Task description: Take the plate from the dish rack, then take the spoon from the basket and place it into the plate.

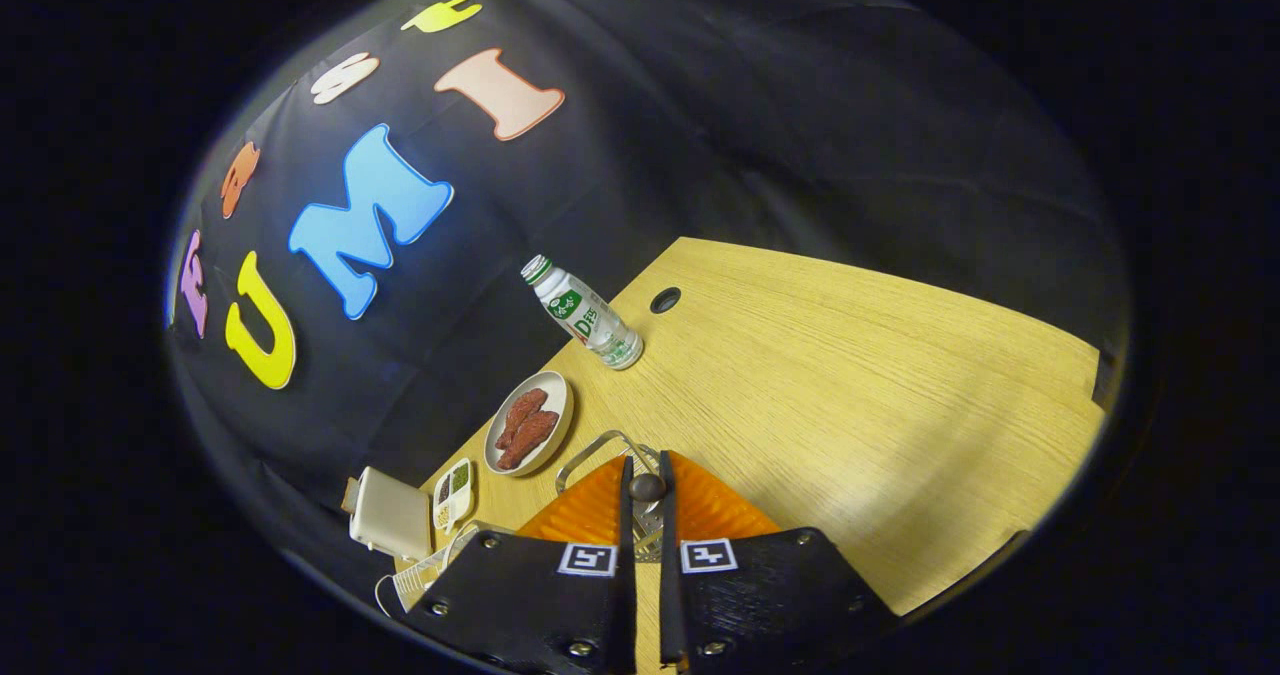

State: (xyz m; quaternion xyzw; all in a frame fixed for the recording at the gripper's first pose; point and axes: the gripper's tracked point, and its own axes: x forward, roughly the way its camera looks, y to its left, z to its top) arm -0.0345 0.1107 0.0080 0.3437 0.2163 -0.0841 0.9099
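While the claw [645,490] pinches the spoon [646,486] by a thin sliver above the basket [600,452], it could twist loose over the table [850,405].

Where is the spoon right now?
In the gripper view, the spoon sits pinched between the claw's closed fingers, above the wire basket, near the plate of food.

Wooden bench [850,375] carrying a few items

A capped bottle [585,315] is standing far on it; a small plate of reddish food [529,422] is sitting nearer, a compartment dish [454,495] and white box [390,517] lying nearer-left.
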